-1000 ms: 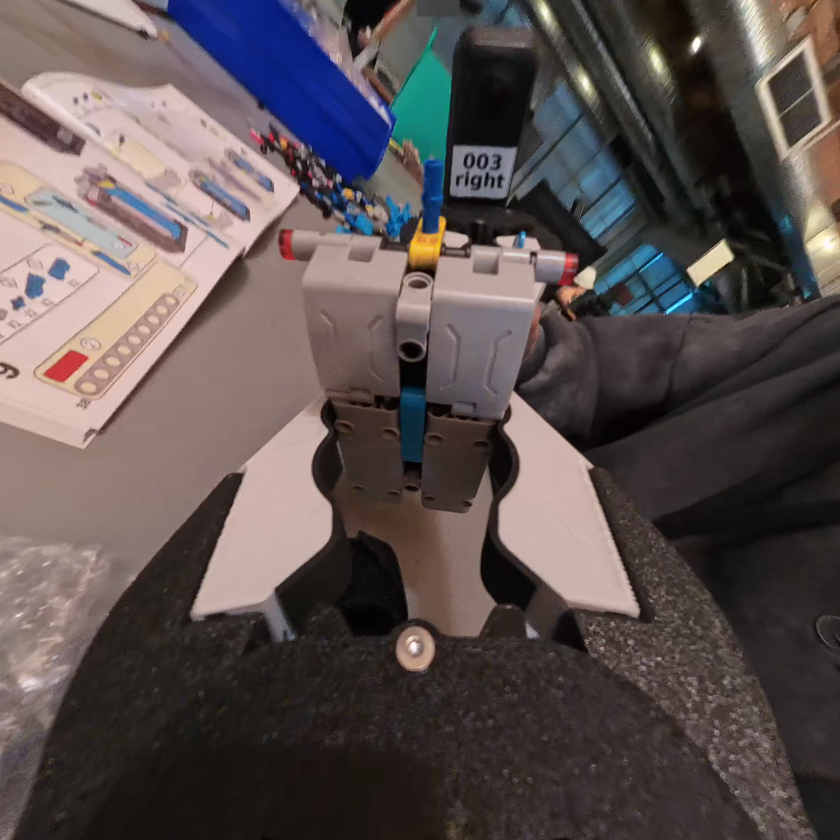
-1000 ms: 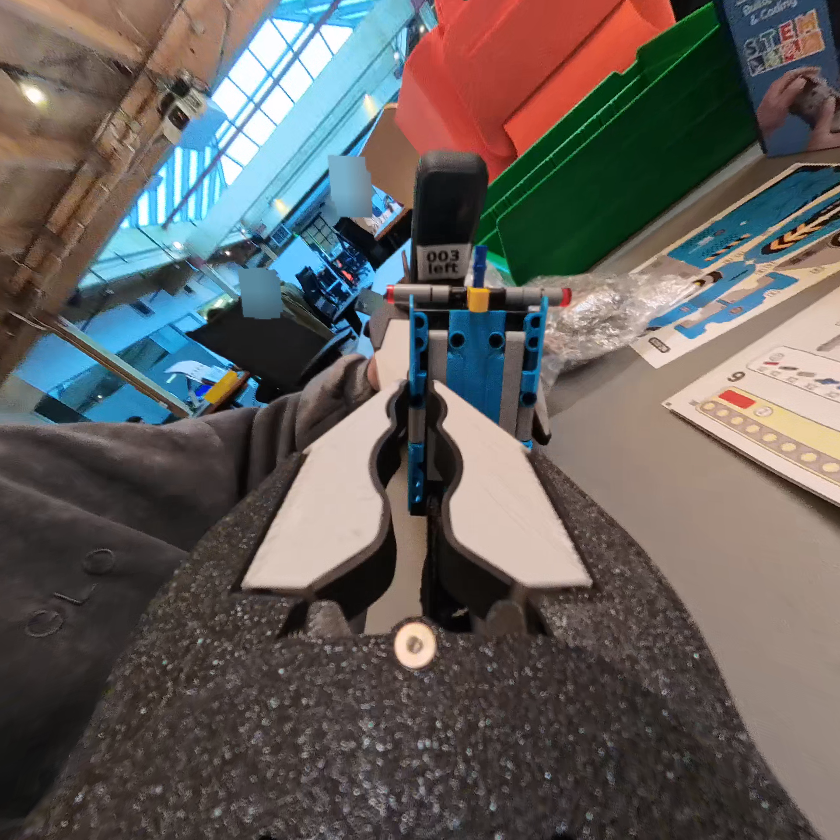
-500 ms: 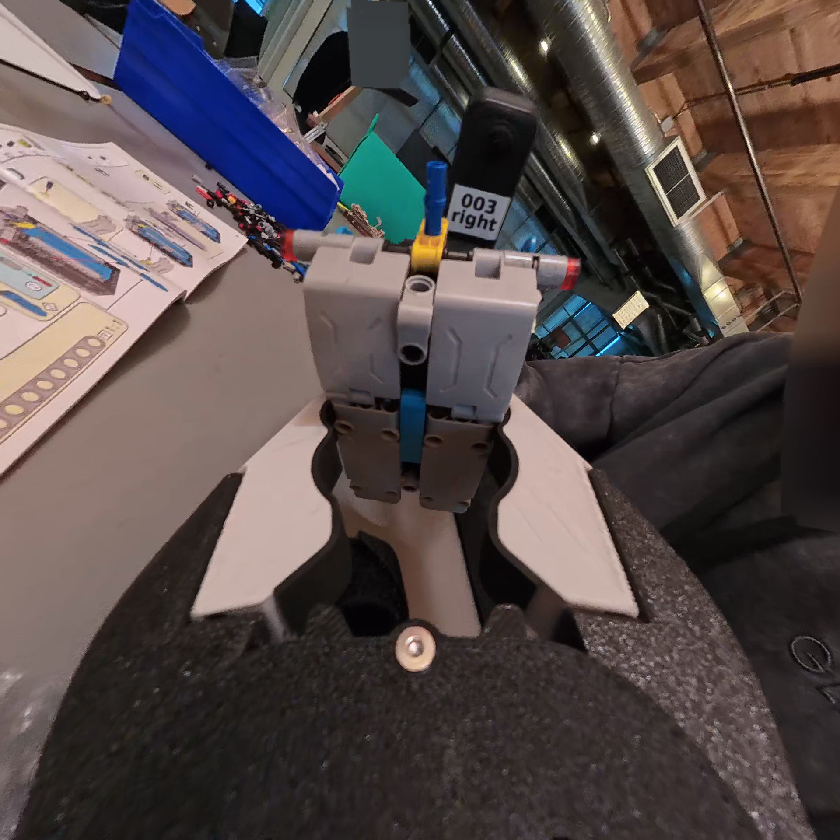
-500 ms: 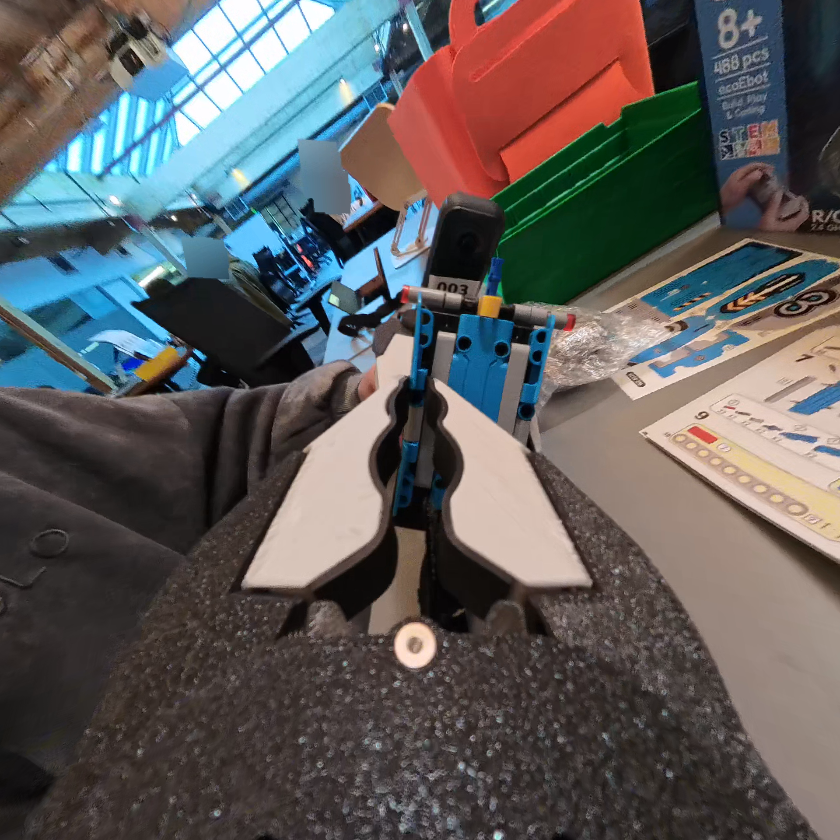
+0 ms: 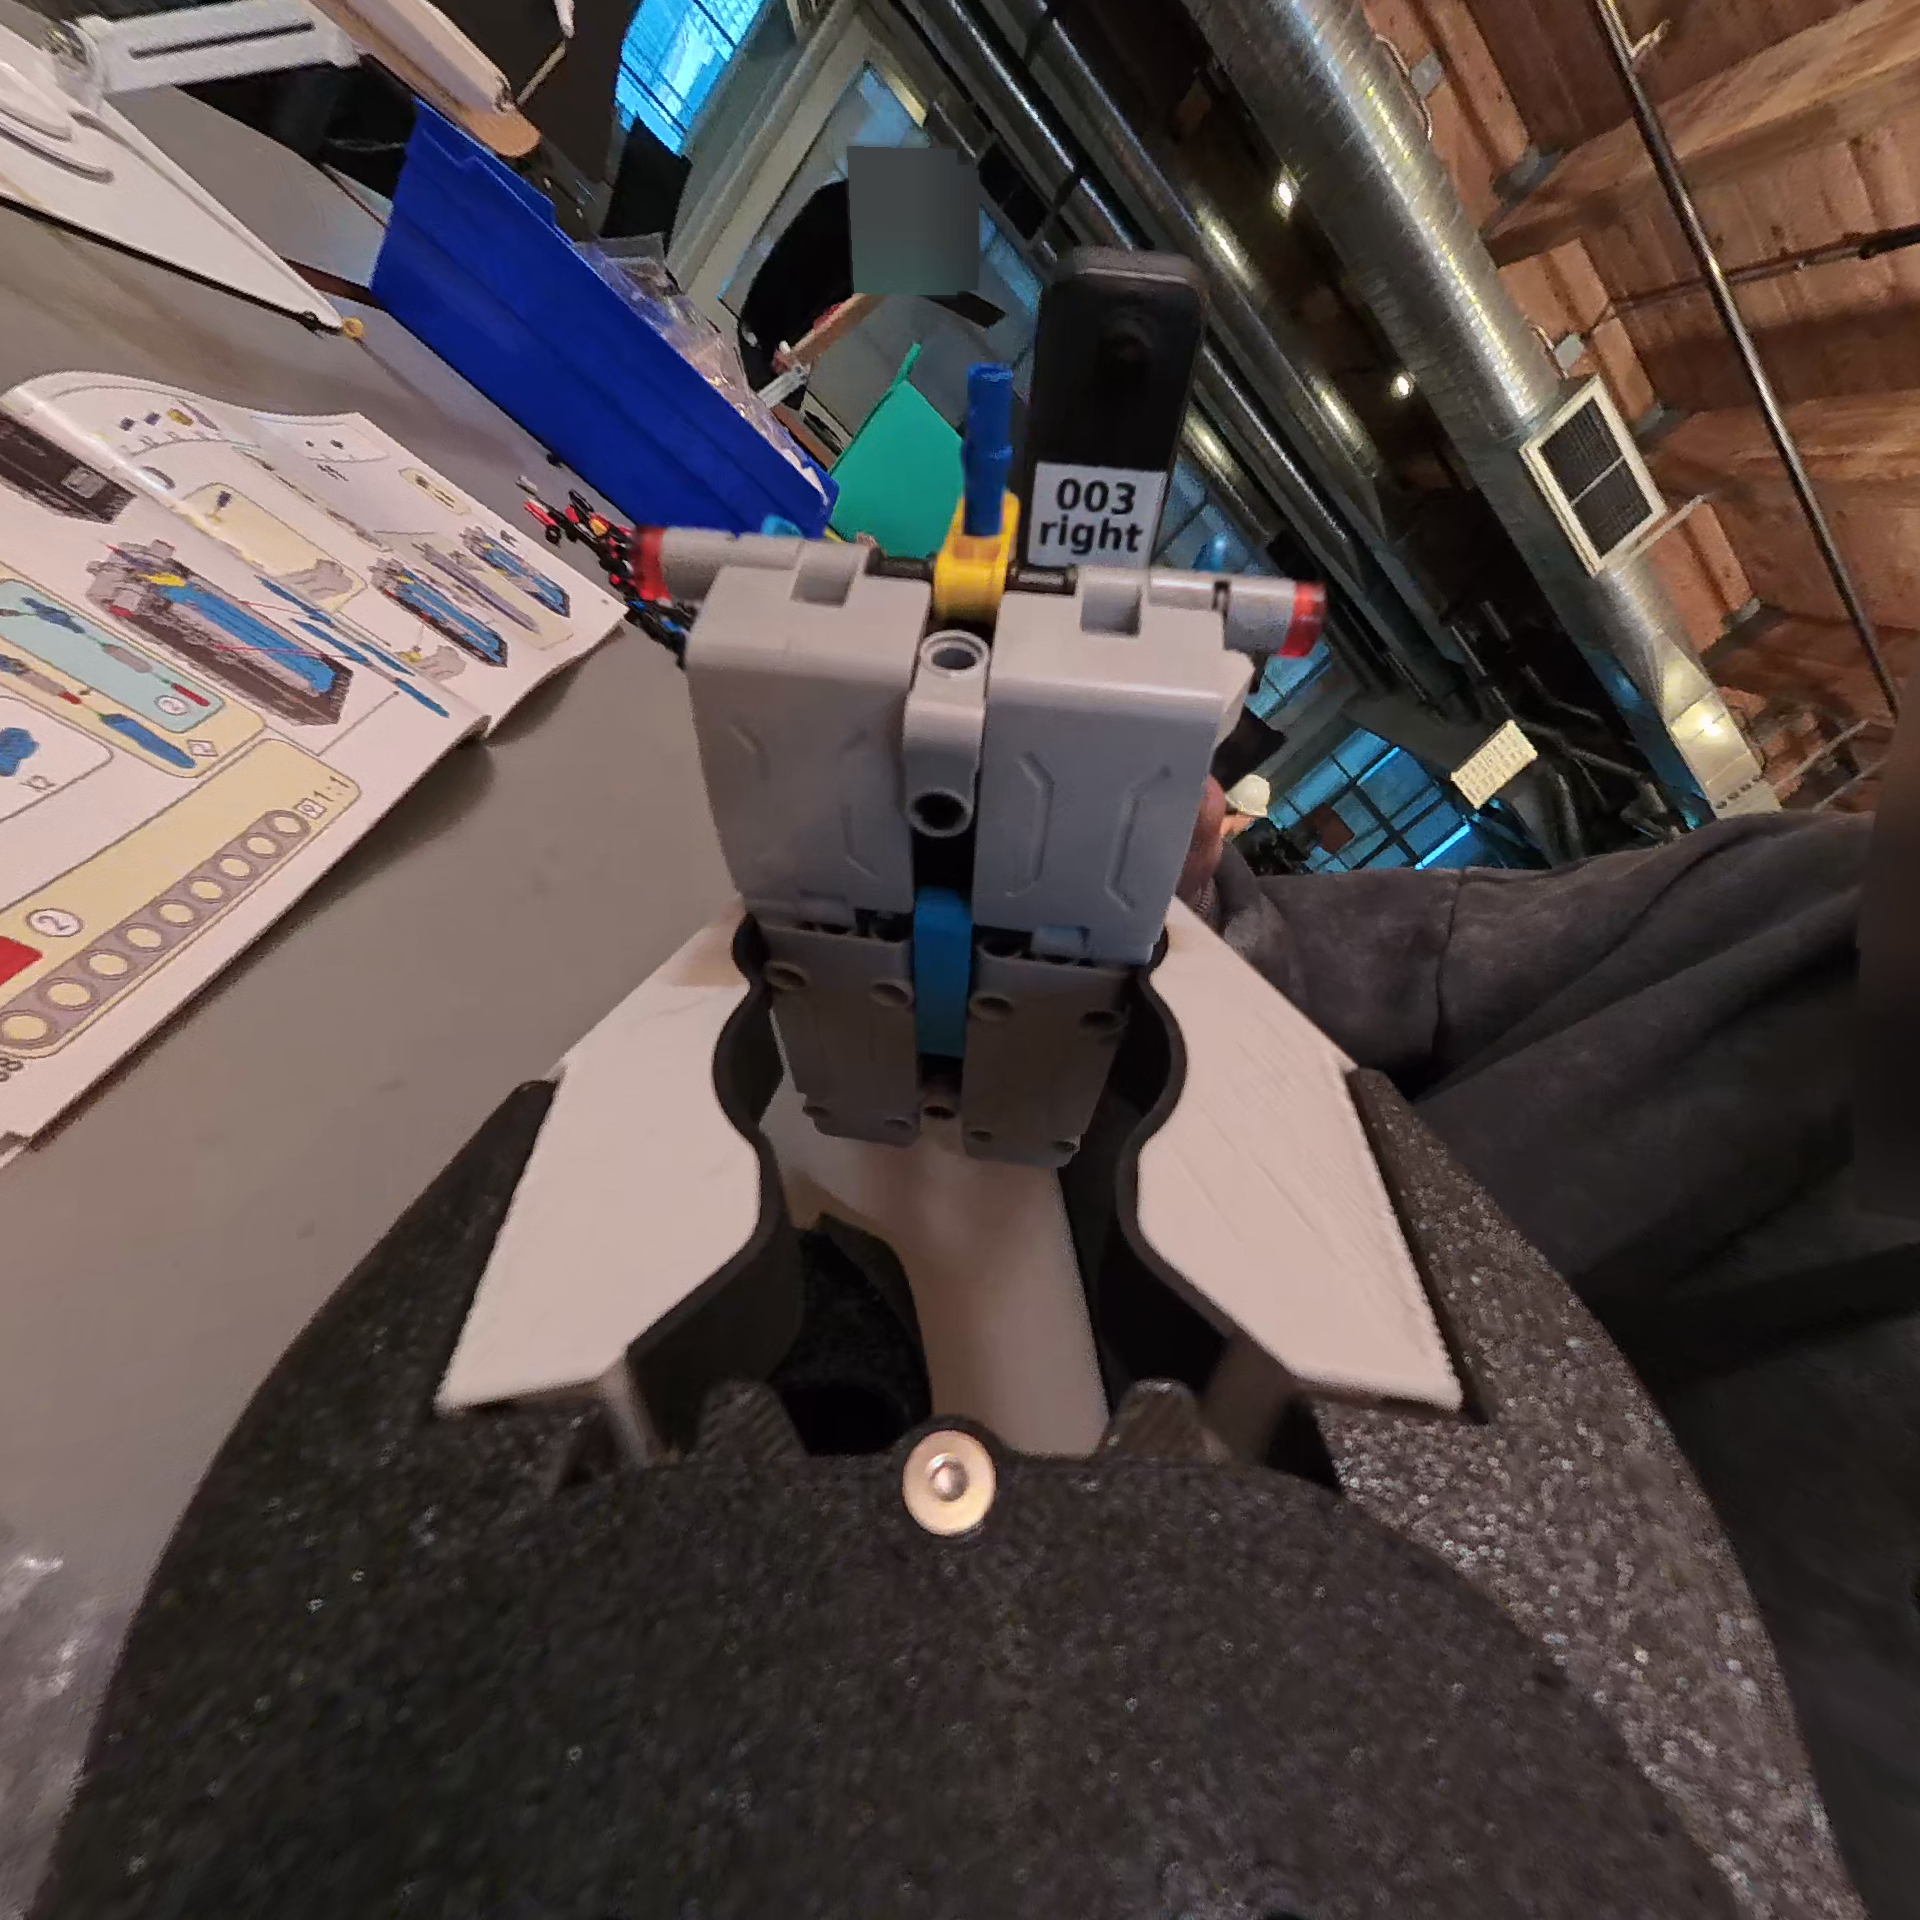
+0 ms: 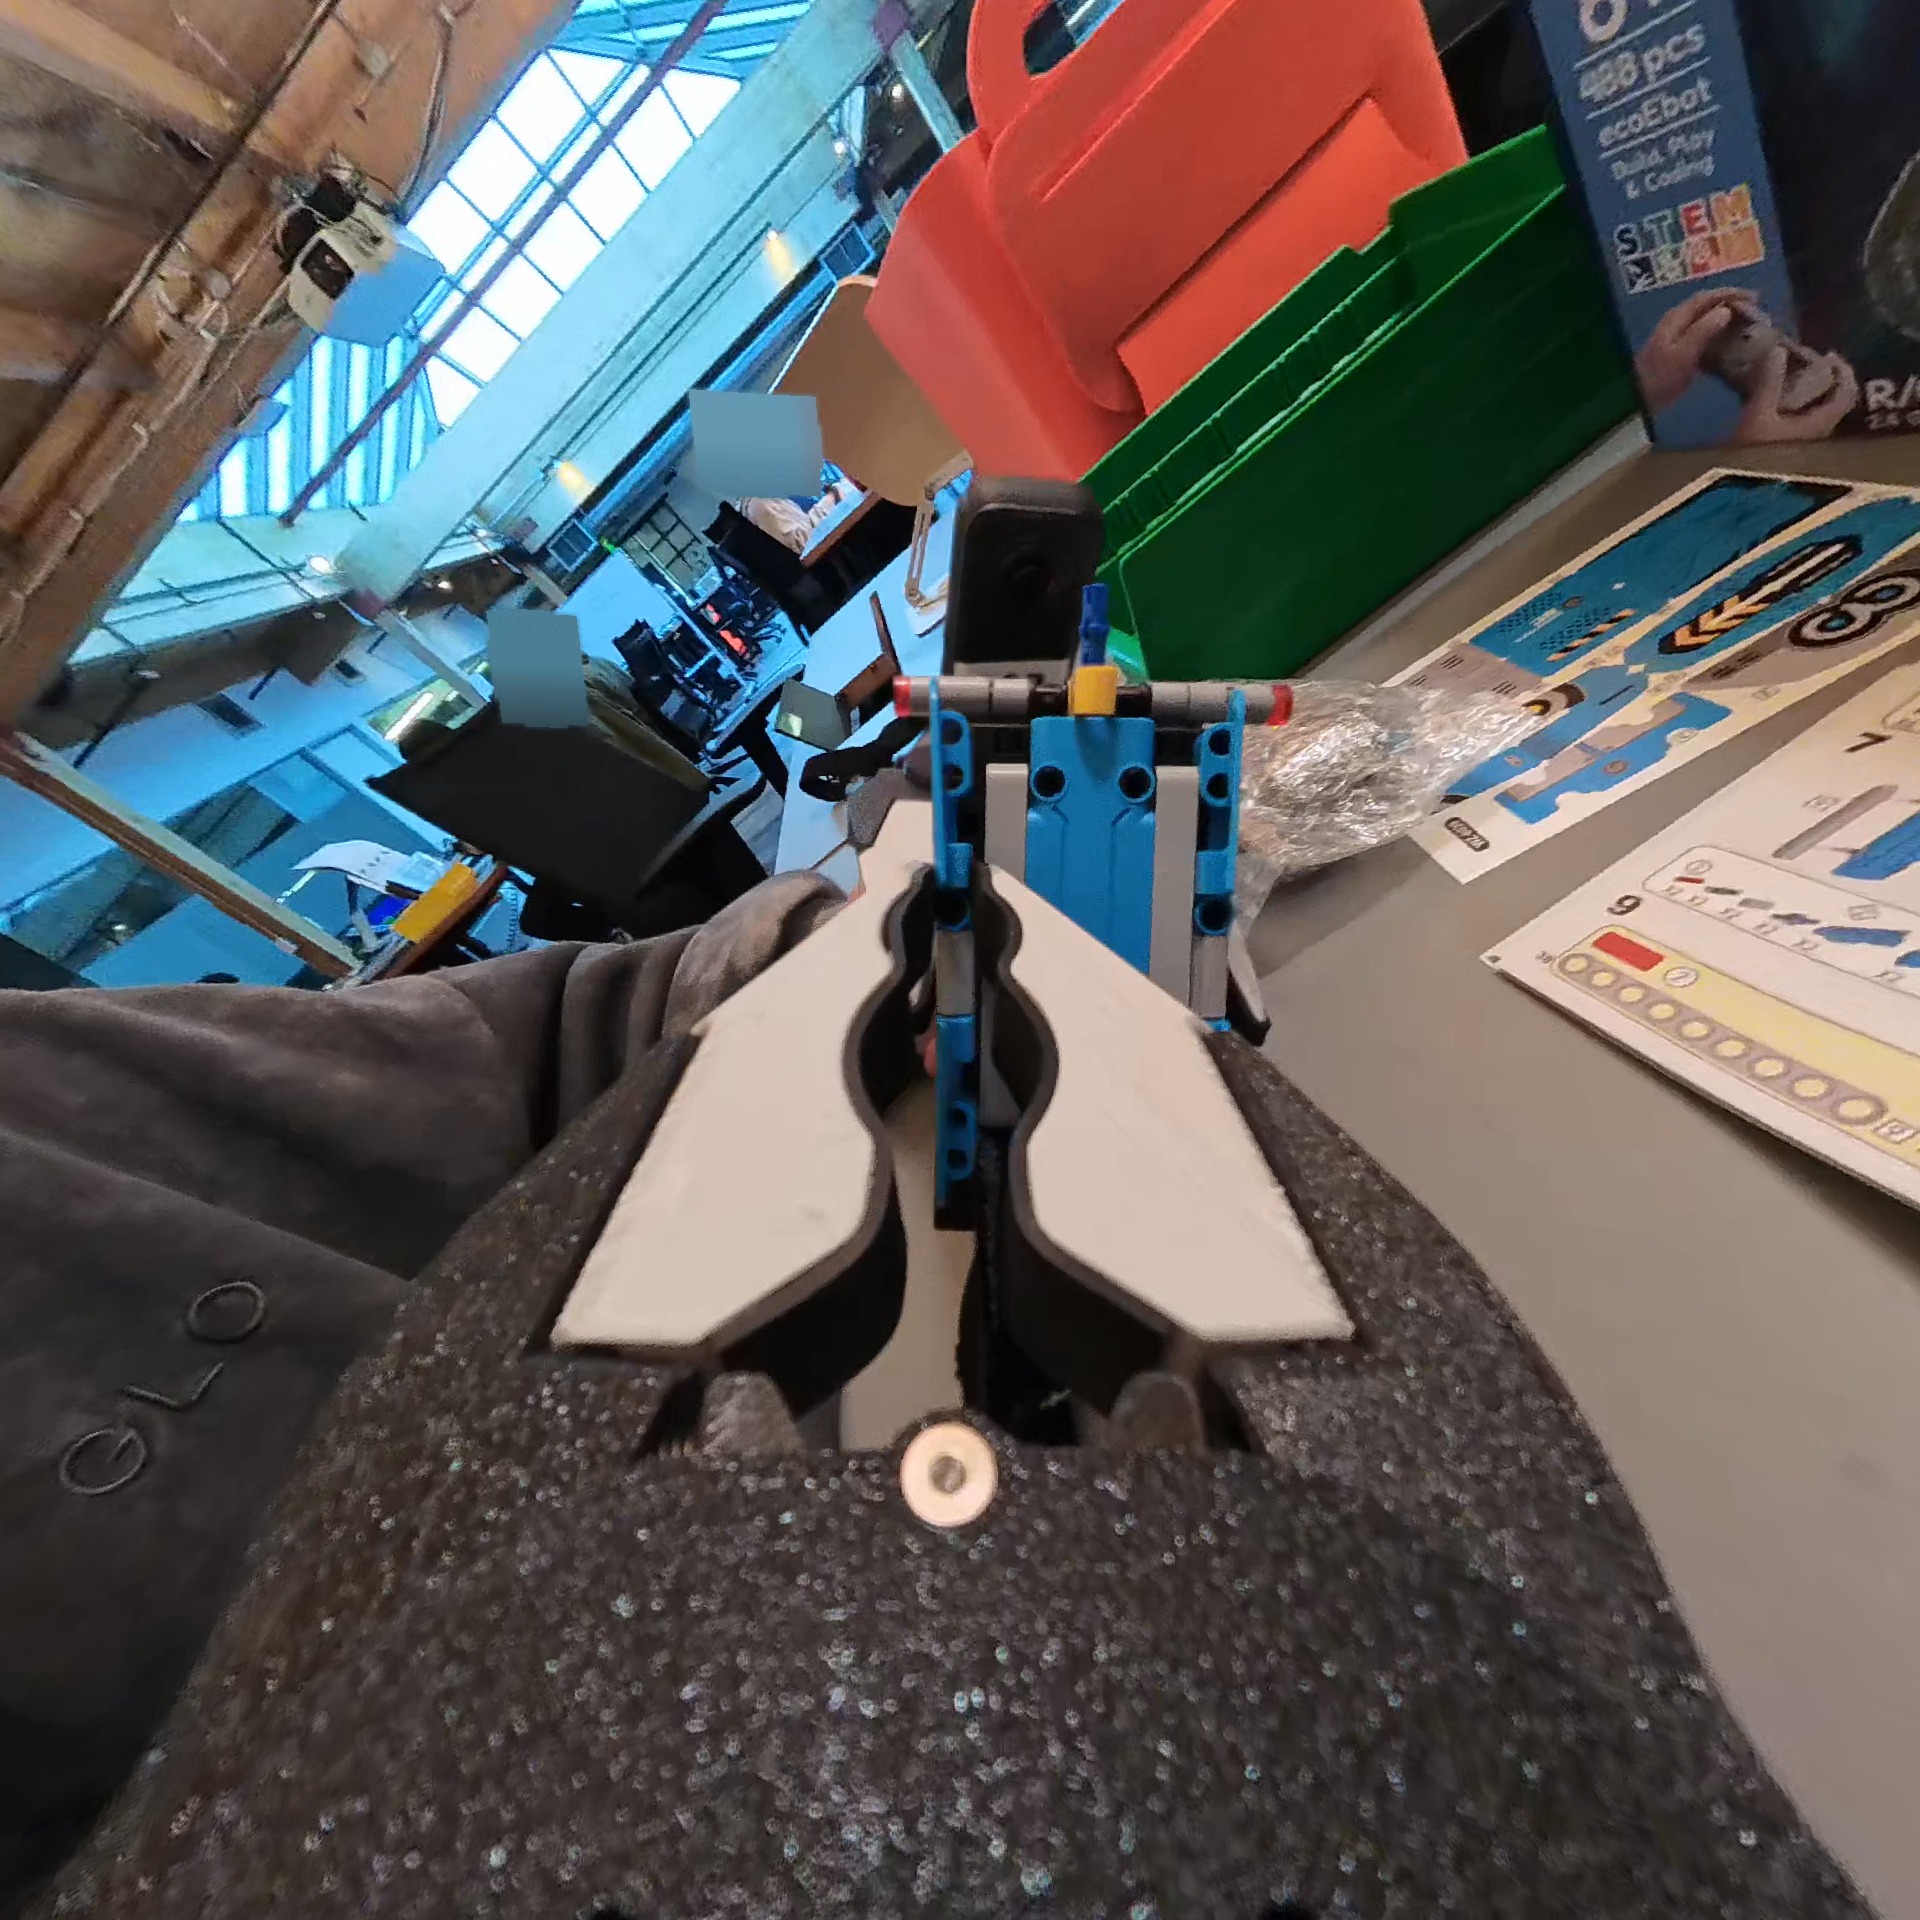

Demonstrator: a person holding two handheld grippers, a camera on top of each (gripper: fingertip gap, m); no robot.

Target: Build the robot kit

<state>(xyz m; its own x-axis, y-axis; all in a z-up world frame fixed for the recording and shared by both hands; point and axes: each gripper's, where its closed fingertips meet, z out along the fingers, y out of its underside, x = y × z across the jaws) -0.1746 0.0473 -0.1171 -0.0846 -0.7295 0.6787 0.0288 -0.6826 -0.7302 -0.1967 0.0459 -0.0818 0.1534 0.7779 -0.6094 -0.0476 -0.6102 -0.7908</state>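
Observation:
Both grippers hold one brick model between them, above the grey table. In the left wrist view my left gripper (image 5: pixel 945 956) is shut on the model's (image 5: pixel 966 790) dark grey lower end; its light grey panels, a yellow connector (image 5: pixel 975 566) and a blue pin (image 5: pixel 985 436) point away. In the right wrist view my right gripper (image 6: pixel 954 894) is shut on a thin blue beam at the left side of the same model (image 6: pixel 1091 831), whose blue panel faces me. Each view shows the other gripper's black camera behind the model.
Open instruction sheets (image 5: pixel 208 748) lie on the table (image 5: pixel 312 1143), with a blue bin (image 5: pixel 582 343) and loose small parts (image 5: pixel 603 540) behind. The right wrist view shows sheets (image 6: pixel 1714 935), a crumpled clear bag (image 6: pixel 1351 769), a green bin (image 6: pixel 1351 436), an orange case and a box. A dark sleeve (image 6: pixel 312 1091) is beside me. Only a small space, under 4 cm, lies between the two pairs of fingers.
Both grippers have tilted upward with the model, so more of the ceiling and room shows. The grips on the model are unchanged.

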